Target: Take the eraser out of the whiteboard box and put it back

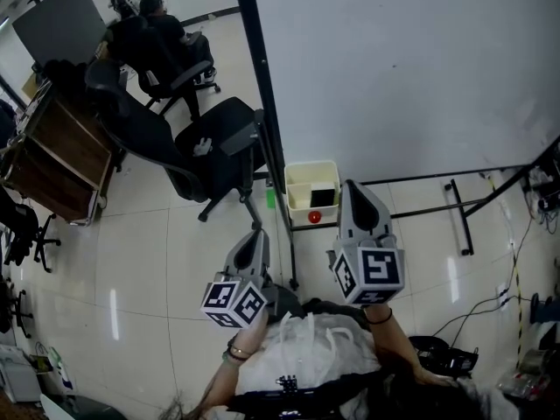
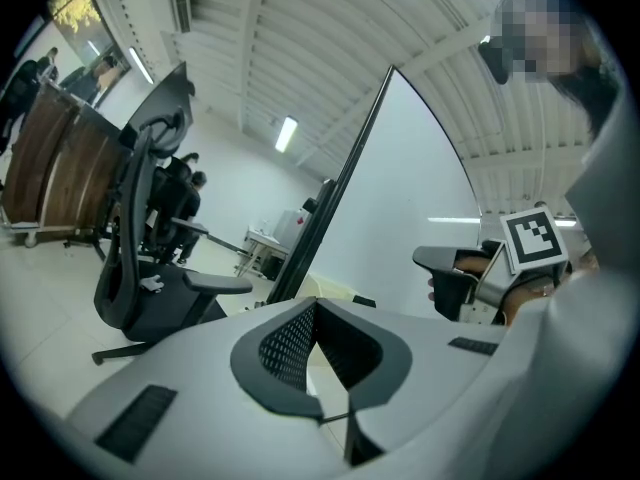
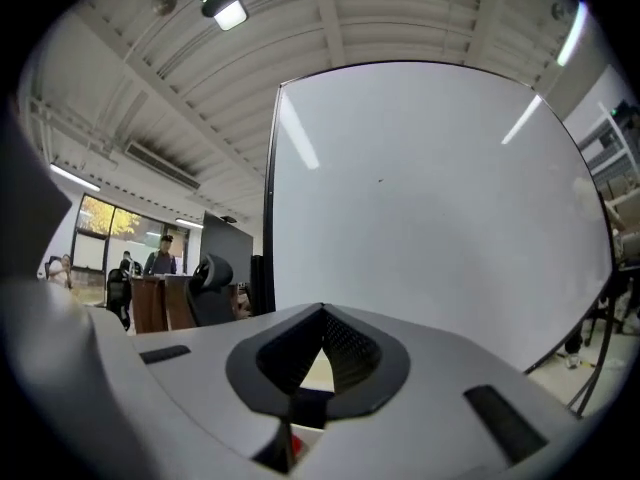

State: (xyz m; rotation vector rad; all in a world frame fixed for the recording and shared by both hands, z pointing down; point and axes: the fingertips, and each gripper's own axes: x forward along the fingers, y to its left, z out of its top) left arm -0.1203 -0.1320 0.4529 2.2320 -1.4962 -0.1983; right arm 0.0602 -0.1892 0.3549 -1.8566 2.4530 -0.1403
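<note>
**A Count of What Stood by the Whiteboard**

There was one large white whiteboard [image 1: 402, 68]. By it was one pale yellow open box [image 1: 302, 175], and in that box lay one black eraser [image 1: 322, 197]. One small red round piece [image 1: 314, 217] showed on the box's front, and one small green piece [image 1: 270, 197] just beside the box. Two grey hand-held grippers were counted: the left gripper [image 1: 260, 234] and the right gripper [image 1: 351, 185]. Two black swivel chairs were certain, the nearer chair [image 1: 214, 143] and the farther chair [image 1: 175, 73], the latter bearing one seated person [image 1: 157, 20]. One brown wooden table [image 1: 61, 151] and one dark flat panel [image 1: 59, 20] completed the tally.
</note>
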